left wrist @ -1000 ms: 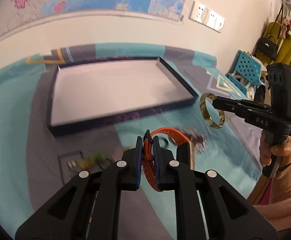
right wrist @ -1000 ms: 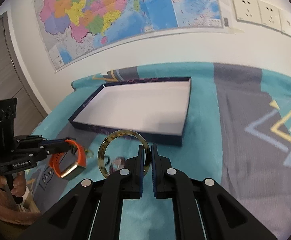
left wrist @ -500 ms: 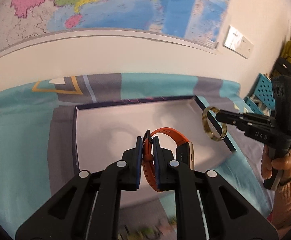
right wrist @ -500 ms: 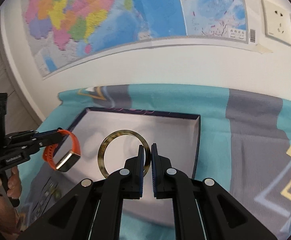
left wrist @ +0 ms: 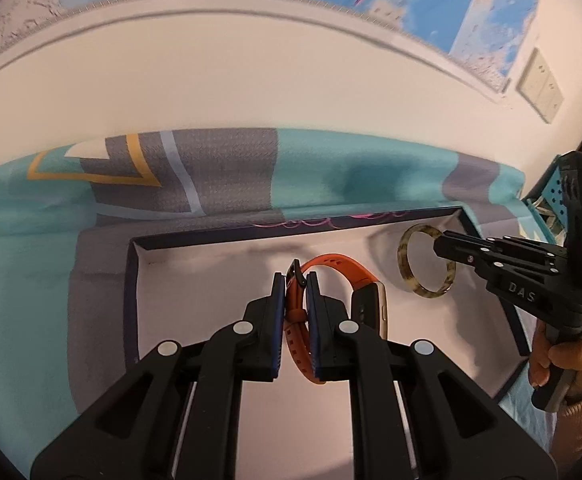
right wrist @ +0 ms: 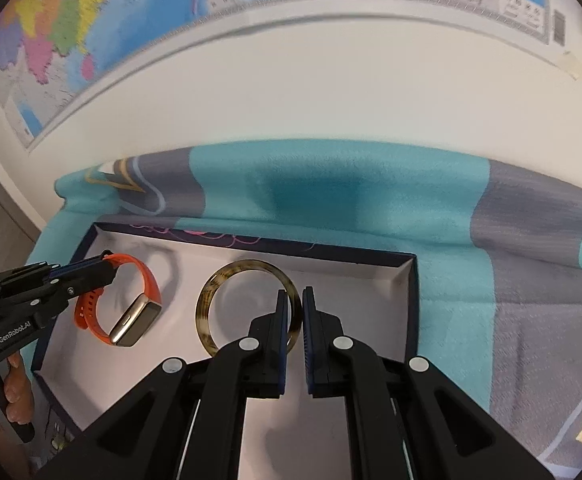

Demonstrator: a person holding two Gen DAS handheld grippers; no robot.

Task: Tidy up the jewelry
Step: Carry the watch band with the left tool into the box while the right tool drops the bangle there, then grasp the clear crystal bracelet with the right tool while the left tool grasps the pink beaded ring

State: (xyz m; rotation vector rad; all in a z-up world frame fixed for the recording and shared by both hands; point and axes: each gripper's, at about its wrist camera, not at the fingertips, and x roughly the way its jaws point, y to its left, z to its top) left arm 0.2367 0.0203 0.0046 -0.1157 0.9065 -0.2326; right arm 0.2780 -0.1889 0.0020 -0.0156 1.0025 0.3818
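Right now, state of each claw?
Left claw: closed on the orange watch.
Right claw: closed on the tortoiseshell bangle.

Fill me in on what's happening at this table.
A person is sorting jewelry with a pair of hand-held tongs. The left tongs are shut on the strap of an orange smartwatch, and the right tongs are shut on a tortoiseshell bangle. Both pieces hang over the white inside of a shallow dark-rimmed box on a teal and grey cloth; neither is released.

Teal-grey patterned blanket [right wrist: 331, 200] below white wall; map [right wrist: 91, 20] above (wall sockets [left wrist: 541, 86] beside it)
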